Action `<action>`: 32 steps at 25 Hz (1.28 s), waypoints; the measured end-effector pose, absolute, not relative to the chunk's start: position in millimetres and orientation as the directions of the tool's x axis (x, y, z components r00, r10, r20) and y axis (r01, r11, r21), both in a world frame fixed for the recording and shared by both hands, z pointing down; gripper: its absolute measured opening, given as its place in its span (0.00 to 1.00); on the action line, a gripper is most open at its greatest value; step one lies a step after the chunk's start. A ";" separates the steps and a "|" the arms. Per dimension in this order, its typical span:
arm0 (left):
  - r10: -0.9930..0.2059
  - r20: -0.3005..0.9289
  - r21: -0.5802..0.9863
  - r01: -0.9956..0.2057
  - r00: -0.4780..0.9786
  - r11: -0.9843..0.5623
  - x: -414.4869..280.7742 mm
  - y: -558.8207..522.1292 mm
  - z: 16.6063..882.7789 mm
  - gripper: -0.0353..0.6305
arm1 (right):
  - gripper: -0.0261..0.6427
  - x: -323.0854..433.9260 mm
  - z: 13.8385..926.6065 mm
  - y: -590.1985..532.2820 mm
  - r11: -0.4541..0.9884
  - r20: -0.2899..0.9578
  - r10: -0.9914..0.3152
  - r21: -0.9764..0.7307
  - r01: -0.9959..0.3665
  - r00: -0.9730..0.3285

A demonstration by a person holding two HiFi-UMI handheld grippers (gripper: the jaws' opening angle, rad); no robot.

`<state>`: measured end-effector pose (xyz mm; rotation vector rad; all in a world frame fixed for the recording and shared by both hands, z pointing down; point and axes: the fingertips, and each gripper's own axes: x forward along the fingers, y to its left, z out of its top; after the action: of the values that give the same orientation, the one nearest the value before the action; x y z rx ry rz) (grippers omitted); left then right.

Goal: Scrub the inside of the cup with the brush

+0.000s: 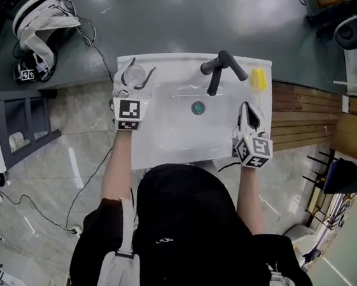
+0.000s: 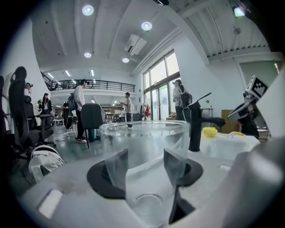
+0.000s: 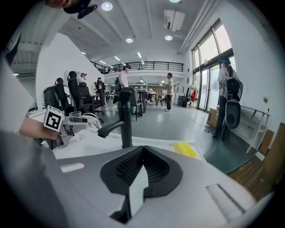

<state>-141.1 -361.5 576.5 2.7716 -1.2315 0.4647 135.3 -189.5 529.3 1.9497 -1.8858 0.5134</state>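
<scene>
Left tool (image 1: 136,73) grips the clear cup (image 2: 142,147) at the sink's (image 1: 177,133) corner; right tool (image 1: 246,106) is closed.

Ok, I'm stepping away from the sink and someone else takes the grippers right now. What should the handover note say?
Left gripper: closed on the clear cup at the back left corner of the sink.
Right gripper: shut and empty, over the sink's right rim.
Brush: yellow, lying on the back right ledge beside the faucet, untouched.
Done: cup gripped.
Left: pick up the brush and scrub inside the cup.
</scene>
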 end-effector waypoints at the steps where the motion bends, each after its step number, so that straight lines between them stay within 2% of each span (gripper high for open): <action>1: -0.713 0.302 -0.055 -0.735 0.633 -0.676 -141.4 -360.9 576.4 0.46 | 0.03 134.2 529.1 -190.0 -0.026 0.506 -0.862 0.017 -1.000 0.031; 19: -0.706 0.360 -0.040 -0.747 0.609 -0.664 -150.9 -346.6 578.8 0.52 | 0.03 127.9 510.7 -189.6 -0.005 0.448 -0.894 -0.012 -1.000 -0.001; 26: -0.747 0.356 -0.042 -0.789 0.562 -0.613 -166.1 -333.0 559.0 0.54 | 0.03 121.5 490.6 -195.5 0.045 0.384 -0.921 -0.039 -0.998 -0.057; 32: -0.803 0.304 -0.060 -0.831 0.513 -0.553 -175.6 -322.7 521.6 0.54 | 0.03 121.0 469.2 -202.9 0.098 0.316 -0.942 -0.065 -0.993 -0.114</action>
<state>-175.6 -322.7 521.6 2.6497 -1.4353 0.4573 121.0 -202.9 469.2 1.9500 -2.1747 0.3897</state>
